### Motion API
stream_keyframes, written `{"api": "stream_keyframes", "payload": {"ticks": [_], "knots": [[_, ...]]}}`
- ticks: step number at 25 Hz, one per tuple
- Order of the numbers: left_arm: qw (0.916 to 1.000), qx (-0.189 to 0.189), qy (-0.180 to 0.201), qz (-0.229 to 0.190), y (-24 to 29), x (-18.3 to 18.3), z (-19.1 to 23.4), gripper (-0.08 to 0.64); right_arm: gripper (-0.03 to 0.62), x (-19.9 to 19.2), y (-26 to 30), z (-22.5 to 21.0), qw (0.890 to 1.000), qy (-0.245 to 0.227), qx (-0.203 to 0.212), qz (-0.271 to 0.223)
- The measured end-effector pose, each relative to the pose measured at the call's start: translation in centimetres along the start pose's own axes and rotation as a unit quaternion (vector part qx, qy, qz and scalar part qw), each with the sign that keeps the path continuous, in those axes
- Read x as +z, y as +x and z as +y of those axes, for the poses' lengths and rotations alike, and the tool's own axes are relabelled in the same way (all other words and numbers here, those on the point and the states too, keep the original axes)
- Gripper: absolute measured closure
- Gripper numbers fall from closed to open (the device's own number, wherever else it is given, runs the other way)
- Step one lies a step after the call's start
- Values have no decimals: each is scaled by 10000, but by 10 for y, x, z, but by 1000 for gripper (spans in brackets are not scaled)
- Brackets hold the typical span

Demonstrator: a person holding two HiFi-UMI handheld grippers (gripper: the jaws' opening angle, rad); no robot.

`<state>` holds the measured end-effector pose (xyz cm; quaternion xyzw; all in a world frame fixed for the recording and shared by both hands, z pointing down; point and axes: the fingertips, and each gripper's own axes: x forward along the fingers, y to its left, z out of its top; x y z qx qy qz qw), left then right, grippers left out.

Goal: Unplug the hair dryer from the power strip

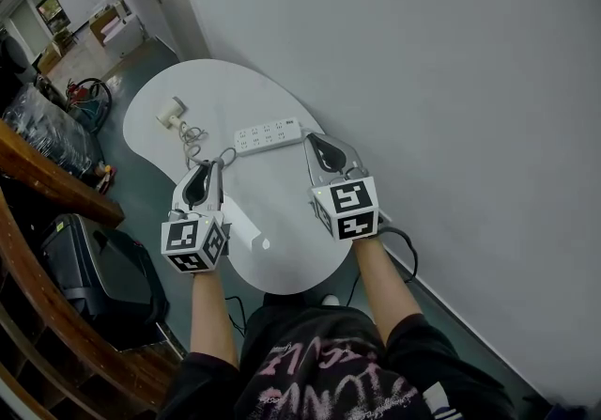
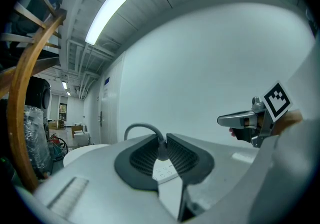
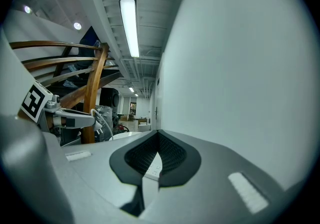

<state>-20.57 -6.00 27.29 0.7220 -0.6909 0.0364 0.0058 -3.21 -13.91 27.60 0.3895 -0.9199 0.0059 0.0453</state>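
The white power strip (image 1: 268, 136) lies across the middle of a white rounded table (image 1: 282, 263). A pale hair dryer (image 1: 171, 113) rests at the table's far left, and its cord (image 1: 192, 139) curls toward me. My left gripper (image 1: 218, 164) is shut on that cord, which arches up out of its jaws (image 2: 142, 128). A pale plug end (image 3: 100, 119) hangs at its tips, clear of the strip. My right gripper (image 1: 311, 138) is shut beside the strip's right end, and the strip (image 3: 152, 169) shows through its jaws.
A grey wall (image 1: 451, 80) runs close along the table's right side. A wooden railing (image 1: 47, 178) and a dark case (image 1: 103, 277) stand left of the table. A dark cable (image 1: 409, 254) loops on the floor by my right arm.
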Motion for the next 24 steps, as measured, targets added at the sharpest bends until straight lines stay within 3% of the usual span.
{"api": "stream_keyframes", "payload": {"ticks": [24], "knots": [[10000, -44, -1, -39, 11, 6, -3, 506, 577, 11, 1, -10, 9998, -128, 21, -158]]}}
